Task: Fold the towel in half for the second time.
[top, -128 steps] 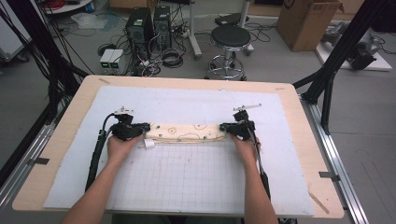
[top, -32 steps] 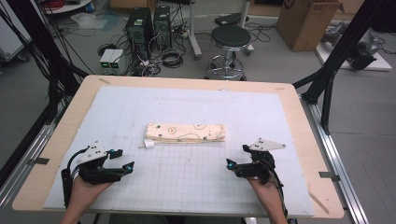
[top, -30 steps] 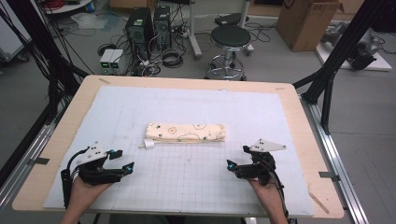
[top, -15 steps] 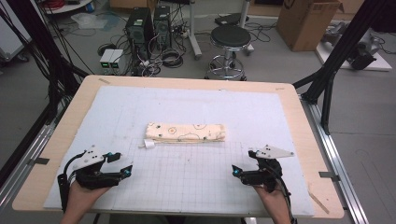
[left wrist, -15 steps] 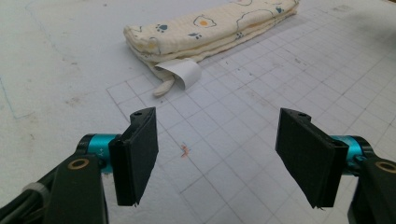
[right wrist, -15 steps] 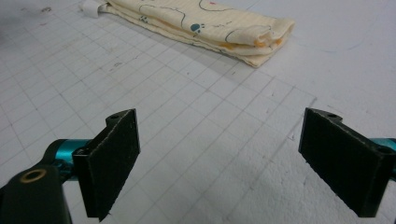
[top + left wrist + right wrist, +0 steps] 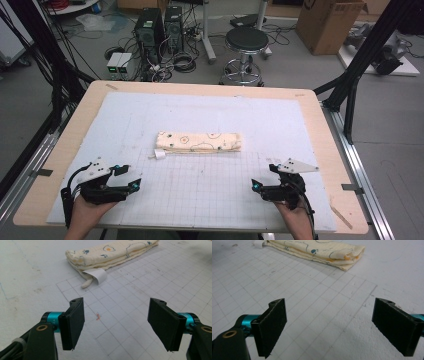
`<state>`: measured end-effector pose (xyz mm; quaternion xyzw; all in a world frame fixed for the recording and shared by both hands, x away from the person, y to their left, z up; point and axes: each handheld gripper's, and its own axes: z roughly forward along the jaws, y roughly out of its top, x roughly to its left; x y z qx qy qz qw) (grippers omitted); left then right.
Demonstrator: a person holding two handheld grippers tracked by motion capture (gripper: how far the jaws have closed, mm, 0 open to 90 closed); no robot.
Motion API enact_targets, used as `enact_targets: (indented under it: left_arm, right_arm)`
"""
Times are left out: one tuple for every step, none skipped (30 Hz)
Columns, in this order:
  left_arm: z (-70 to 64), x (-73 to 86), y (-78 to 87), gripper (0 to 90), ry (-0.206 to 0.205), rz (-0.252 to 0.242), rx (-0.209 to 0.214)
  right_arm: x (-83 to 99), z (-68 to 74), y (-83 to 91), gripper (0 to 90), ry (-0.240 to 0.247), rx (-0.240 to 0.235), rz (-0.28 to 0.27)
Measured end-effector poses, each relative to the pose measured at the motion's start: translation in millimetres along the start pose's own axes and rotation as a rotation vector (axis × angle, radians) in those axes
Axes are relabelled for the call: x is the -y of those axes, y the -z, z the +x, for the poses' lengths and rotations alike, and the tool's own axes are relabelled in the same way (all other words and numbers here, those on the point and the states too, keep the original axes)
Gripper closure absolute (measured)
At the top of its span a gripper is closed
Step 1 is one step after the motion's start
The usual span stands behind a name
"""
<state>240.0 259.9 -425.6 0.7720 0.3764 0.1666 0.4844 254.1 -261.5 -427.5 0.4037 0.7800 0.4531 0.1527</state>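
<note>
Cream folded cloth (image 7: pixel 198 142) with small printed figures lay flat at the middle of the white gridded mat (image 7: pixel 210 190), a white tag (image 7: pixel 98 275) poking from its left end. Left gripper (image 7: pixel 131 180) and right gripper (image 7: pixel 261 179) sat near the mat's front edge, well apart from the cloth, both with jaws spread wide and holding nothing.

Even, bright overhead light; no glare.
High view soft and low in detail. Left gripper (image 7: pixel 116 326) view: black jaws sharp, cream printed folded cloth (image 7: pixel 112 252) beyond them slightly soft, thin shadow under its near edge. Right gripper (image 7: pixel 339 327) view: jaws blur at bottom edge, white gridded mat (image 7: pixel 317 302) between them crisp.
</note>
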Motion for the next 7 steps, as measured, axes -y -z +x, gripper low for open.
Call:
enact_targets:
  left_arm:
    - [0.0,0.0,0.0,30.0,0.001,0.003,0.0]
    - [0.1,0.0,-0.2,29.9,0.001,0.003,0.001]
    - [0.1,-0.1,-0.2,29.8,-0.002,0.003,0.002]
    - [-0.3,-0.3,-0.3,29.8,0.0,0.0,0.001]
    - [-0.5,-0.4,-0.6,29.8,0.0,-0.002,0.002]
    - [-0.4,-0.5,-0.9,29.7,-0.005,0.001,0.003]
    - [-0.7,-0.6,-1.3,29.7,-0.005,0.003,0.004]
  right_arm:
    - [0.0,0.0,-0.2,12.0,0.0,0.002,0.001]
    - [-0.1,0.3,-0.2,12.0,-0.002,0.007,-0.002]
    - [-0.2,0.4,0.0,12.0,0.0,0.007,-0.002]
    - [-0.2,0.5,0.1,12.0,0.001,0.006,-0.006]
    - [-0.3,0.6,0.2,12.0,0.003,0.007,-0.009]
    - [-0.5,1.2,0.3,12.0,0.0,0.01,-0.007]
    - [-0.7,0.9,-0.1,12.0,0.008,0.01,-0.011]
